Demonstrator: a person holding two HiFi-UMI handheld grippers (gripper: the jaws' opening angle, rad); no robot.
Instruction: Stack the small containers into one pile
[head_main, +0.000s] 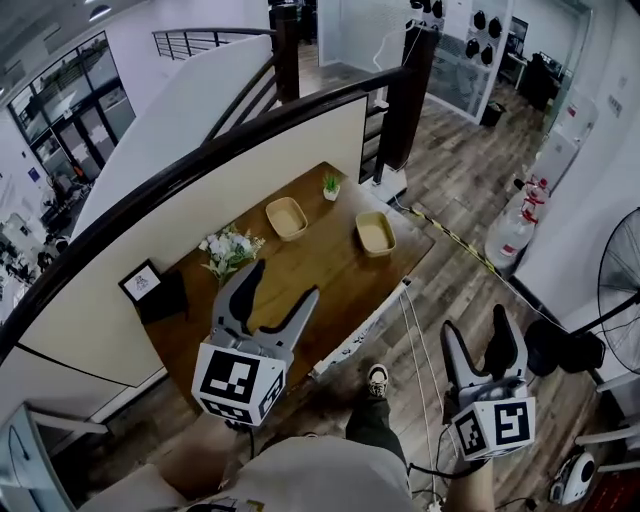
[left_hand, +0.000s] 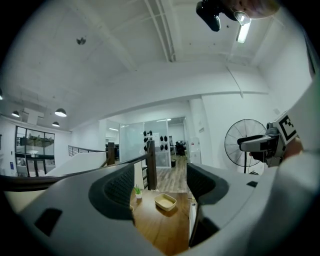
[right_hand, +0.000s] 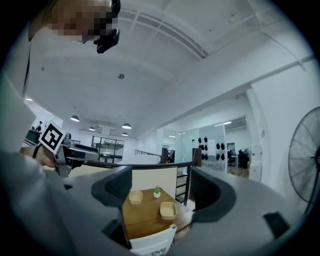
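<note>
Two small tan containers stand apart on the wooden table (head_main: 300, 275): one (head_main: 286, 217) toward the far left, the other (head_main: 375, 233) near the right edge. The right gripper view shows both, the left container (right_hand: 135, 196) and the right container (right_hand: 168, 210). Only the right container (left_hand: 165, 202) shows in the left gripper view. My left gripper (head_main: 283, 287) hovers open above the table's near side. My right gripper (head_main: 478, 338) is held open off the table's right, over the floor. Both are empty.
A white flower bouquet (head_main: 229, 249) lies at the table's left, a small potted plant (head_main: 330, 186) at the far edge, and a framed card (head_main: 142, 282) at the left end. A dark railing (head_main: 200, 150) runs behind. A white chair back (right_hand: 150, 242) is at the near edge. A fan (head_main: 620, 290) stands right.
</note>
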